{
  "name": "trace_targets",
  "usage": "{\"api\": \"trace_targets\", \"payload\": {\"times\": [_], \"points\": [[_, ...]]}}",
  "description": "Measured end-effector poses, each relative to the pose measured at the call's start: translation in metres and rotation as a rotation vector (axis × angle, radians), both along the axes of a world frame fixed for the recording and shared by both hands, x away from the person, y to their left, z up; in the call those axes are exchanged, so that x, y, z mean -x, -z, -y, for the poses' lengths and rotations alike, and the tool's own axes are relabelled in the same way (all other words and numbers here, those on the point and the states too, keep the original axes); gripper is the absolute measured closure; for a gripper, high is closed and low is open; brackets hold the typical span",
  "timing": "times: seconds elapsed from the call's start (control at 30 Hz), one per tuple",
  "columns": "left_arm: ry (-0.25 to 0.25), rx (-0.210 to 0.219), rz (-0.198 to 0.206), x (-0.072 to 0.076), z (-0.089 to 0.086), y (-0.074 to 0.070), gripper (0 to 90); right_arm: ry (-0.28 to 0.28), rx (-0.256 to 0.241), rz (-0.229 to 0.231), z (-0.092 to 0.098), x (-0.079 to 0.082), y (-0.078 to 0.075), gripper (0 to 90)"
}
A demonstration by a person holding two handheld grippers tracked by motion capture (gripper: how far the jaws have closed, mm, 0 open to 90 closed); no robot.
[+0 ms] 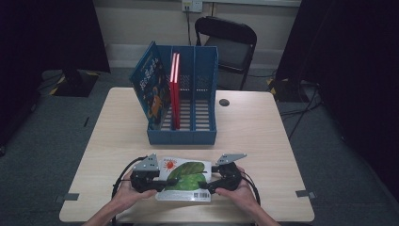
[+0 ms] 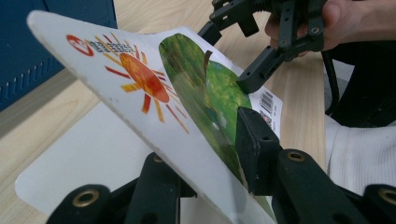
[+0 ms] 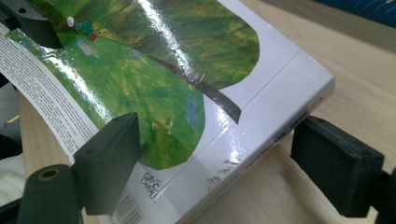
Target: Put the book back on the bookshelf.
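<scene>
I had the picture book [image 1: 184, 180] lying on the table [image 1: 254, 136] just in front of the blue file rack [image 1: 186, 94], near the table's front edge. My left gripper [image 1: 157, 182] was clamped on the book's lifted front cover [image 2: 140, 93], one jaw above it and one beneath, so the cover stood tilted up off the pages. My right gripper [image 1: 209, 184] sat at the book's spine side, its jaws spread apart, one over the green leaf picture and one beyond the spine, gripping nothing. Inside the rack, a blue book [image 1: 151, 87] leaned in the left slot, and a red book [image 1: 175, 89] stood upright beside it.
</scene>
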State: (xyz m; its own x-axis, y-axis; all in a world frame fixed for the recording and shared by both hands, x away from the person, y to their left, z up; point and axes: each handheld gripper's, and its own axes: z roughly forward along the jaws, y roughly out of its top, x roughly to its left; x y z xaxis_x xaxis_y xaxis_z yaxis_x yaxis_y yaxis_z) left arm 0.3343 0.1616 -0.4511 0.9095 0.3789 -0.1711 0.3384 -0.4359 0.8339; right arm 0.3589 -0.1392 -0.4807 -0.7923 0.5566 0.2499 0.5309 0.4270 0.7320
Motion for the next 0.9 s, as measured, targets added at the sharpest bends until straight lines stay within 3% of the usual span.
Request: {"api": "trace_targets", "payload": {"times": [0.23, 0.3, 0.6, 0.9], "points": [[-0.007, -0.017, 0.006, 0.000, 0.000, 0.000, 70.8, 0.007, 0.011, 0.024, 0.002, 0.002, -0.005, 21.3], [-0.019, -0.016, 0.009, -0.002, -0.001, 0.001, 70.8, 0.021, 0.015, 0.061, 0.005, 0.005, -0.009, 26.1], [-0.050, -0.018, 0.019, -0.006, -0.002, 0.001, 71.4, 0.037, -0.023, 0.105, 0.010, 0.008, -0.020, 29.2], [-0.100, -0.001, 0.017, -0.013, -0.005, 0.002, 72.2, 0.048, -0.056, 0.166, 0.016, 0.010, -0.034, 39.2]]}}
